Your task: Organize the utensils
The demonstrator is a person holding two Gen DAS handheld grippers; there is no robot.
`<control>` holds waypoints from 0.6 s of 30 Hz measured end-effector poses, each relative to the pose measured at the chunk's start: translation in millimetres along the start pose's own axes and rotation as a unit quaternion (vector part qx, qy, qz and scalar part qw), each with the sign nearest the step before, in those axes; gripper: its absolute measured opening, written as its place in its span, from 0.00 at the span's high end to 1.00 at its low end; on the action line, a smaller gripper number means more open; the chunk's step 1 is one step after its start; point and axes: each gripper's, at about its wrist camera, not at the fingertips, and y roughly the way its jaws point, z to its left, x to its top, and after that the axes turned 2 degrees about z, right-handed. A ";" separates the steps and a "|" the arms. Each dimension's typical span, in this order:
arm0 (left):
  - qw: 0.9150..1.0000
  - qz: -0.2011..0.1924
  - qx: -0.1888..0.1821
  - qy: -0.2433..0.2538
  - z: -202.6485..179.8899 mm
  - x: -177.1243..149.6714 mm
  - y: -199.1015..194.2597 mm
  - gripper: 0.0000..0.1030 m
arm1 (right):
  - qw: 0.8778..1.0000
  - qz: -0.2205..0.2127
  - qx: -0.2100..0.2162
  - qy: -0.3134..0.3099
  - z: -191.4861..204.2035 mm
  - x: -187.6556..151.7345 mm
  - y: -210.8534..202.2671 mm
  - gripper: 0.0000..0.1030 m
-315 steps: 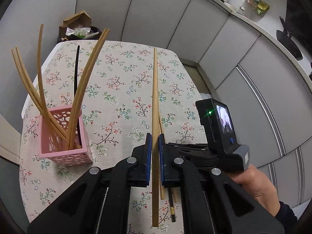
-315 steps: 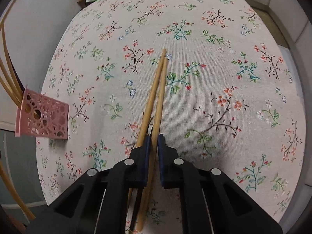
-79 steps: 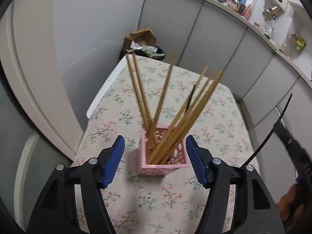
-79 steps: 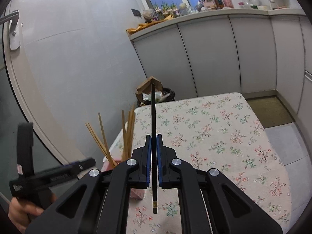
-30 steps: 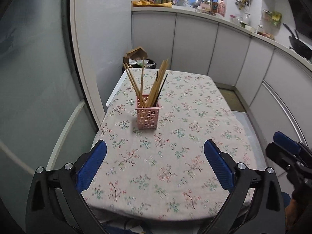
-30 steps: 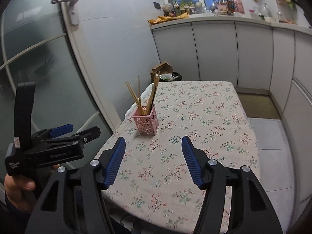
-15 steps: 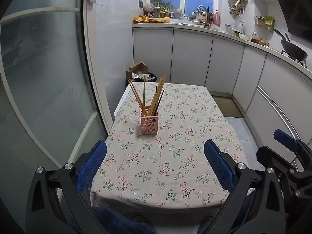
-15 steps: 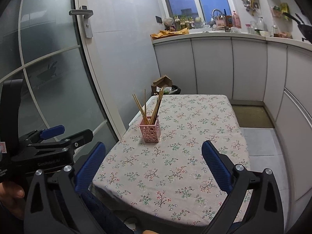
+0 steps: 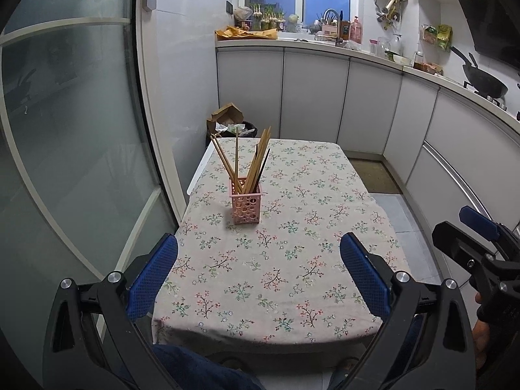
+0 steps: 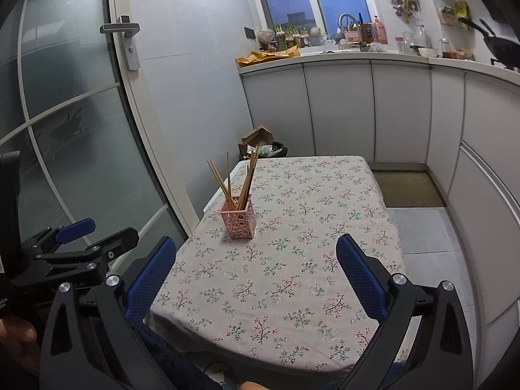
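— How are the tools seen?

— The left gripper (image 9: 258, 273) is held spread wide and empty at the bottom of its view, blue textured pads (image 9: 152, 275) well apart. The right gripper (image 10: 256, 274) is likewise released, nothing between its jaws; it is also seen at the right edge of the left view.

— And the task's things?

— The chopsticks (image 9: 252, 167) are found standing in the pink holder (image 9: 246, 204), just left of centre in both views, well beyond the pads. They are fanned out, leaning against the rim. No loose utensil is seen on the tablecloth (image 9: 292, 260), so the sorting is judged finished or nearly so.

— How would they handle?

— The sticks are judged light, stiff and slender; most are pale wood or bamboo, and at least one is dark and thin. A grip near mid-length would be advised, since smooth round shafts can pivot or slip between pads. The holder is a square perforated plastic basket, judged light and easily tipped by the leaning sticks; it would best be taken across two opposite walls.

— The surface?

— A floral cloth, soft and matte, is draped over a rectangular table.
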 end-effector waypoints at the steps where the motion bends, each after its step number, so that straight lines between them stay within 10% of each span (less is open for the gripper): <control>1: 1.000 -0.001 0.000 0.000 0.7 0.1 0.2 0.07 | 1.000 0.000 -0.001 0.000 -0.1 0.3 -0.1 0.07; 18: 1.000 -0.002 -0.004 0.013 5.3 6.2 5.0 0.07 | 1.000 -0.003 -0.005 0.008 -5.2 4.2 -4.1 0.07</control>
